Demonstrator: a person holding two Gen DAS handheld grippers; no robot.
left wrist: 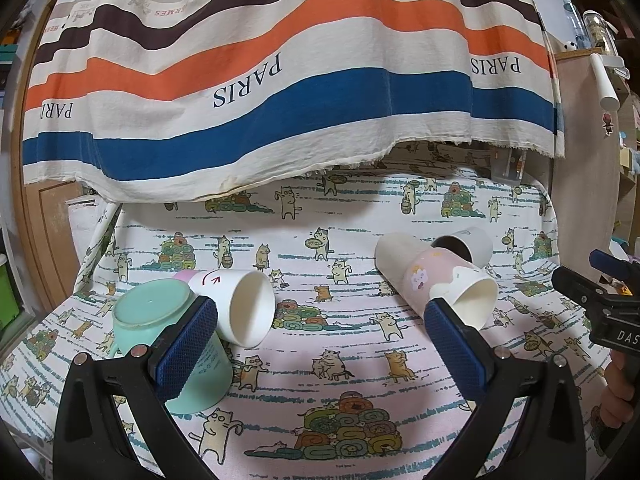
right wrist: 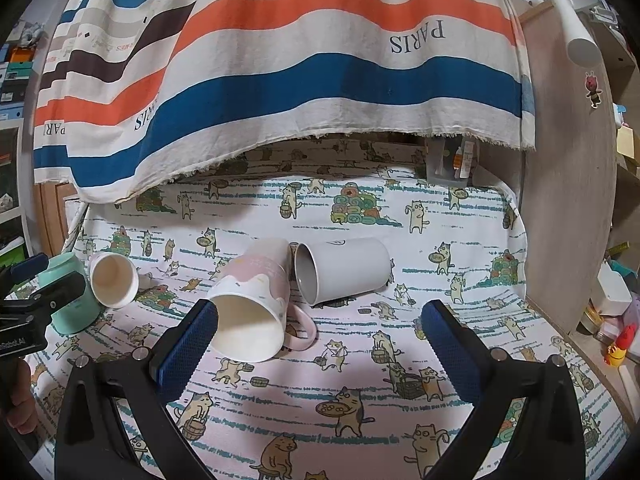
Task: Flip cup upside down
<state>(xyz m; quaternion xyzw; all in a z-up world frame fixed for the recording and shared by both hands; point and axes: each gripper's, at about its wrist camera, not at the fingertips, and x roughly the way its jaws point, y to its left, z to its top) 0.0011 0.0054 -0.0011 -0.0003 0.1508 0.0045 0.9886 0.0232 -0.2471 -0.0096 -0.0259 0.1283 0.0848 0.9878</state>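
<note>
Four cups are seen on the cat-print cloth (right wrist: pixel 360 380). The pink mug (right wrist: pixel 250 312), taken as the landmark, lies on its side with its white interior empty and its pink handle (right wrist: pixel 306 330) resting on the cloth. Just behind and to the right of it, a grey mug (right wrist: pixel 348 270) lies on its side, mouth turned toward the pink mug, nothing visible inside. To the left of the pink mug, a white paper cup (right wrist: pixel 114 278) lies tipped over, also empty. Further left, touching the paper cup, a mint green cup (left wrist: pixel 176 344) stands upside down, base uppermost.

The left gripper (left wrist: pixel 320 340) is held with its jaws spread wide, nothing between them; its left pad overlaps the mint green cup in view. The right gripper (right wrist: pixel 320 344) is likewise held wide apart, gripping nothing, its left pad just beside the rim of the pink mug. A striped cloth (right wrist: pixel 300 60) printed "PARIS" hangs behind the mugs.
</note>
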